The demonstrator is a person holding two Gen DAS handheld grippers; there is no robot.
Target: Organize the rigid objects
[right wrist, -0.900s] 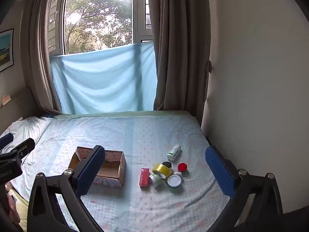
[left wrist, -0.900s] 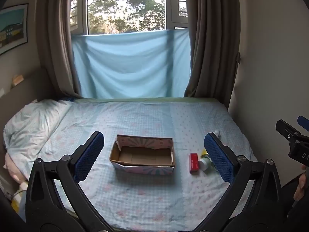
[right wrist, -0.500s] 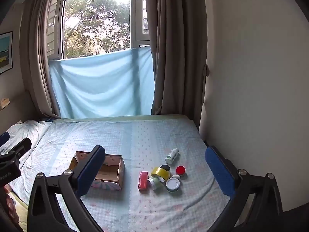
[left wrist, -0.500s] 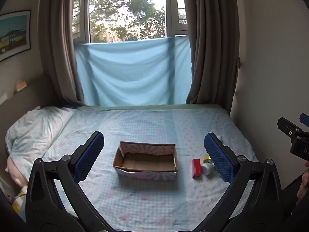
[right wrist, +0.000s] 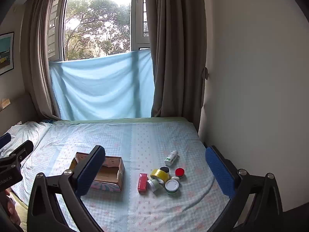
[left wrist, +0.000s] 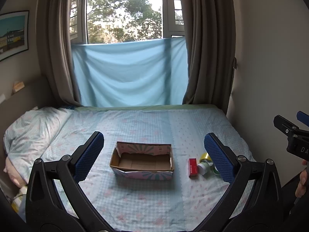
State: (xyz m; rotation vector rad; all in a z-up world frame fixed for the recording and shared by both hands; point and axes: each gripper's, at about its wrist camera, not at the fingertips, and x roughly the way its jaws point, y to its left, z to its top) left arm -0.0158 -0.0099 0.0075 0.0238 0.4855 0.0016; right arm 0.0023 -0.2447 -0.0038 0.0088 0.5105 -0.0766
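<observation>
Bed (right wrist: 135, 135) with cardboard box (right wrist: 108, 174), red box (right wrist: 142, 182), tape roll (right wrist: 159, 174), jars (right wrist: 171, 186).

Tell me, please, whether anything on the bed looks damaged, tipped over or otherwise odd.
The cardboard box has a ragged, torn inner edge along its far wall. The white bottle lies on its side, apart from the cluster of small items. The yellow tape roll sits tilted against its neighbours. Nothing looks spilled.

A matt cardboard box (left wrist: 142, 160) and glossy yellow tape roll (right wrist: 159, 175) are seen on a soft woven cloth bedsheet (right wrist: 135, 139).
</observation>
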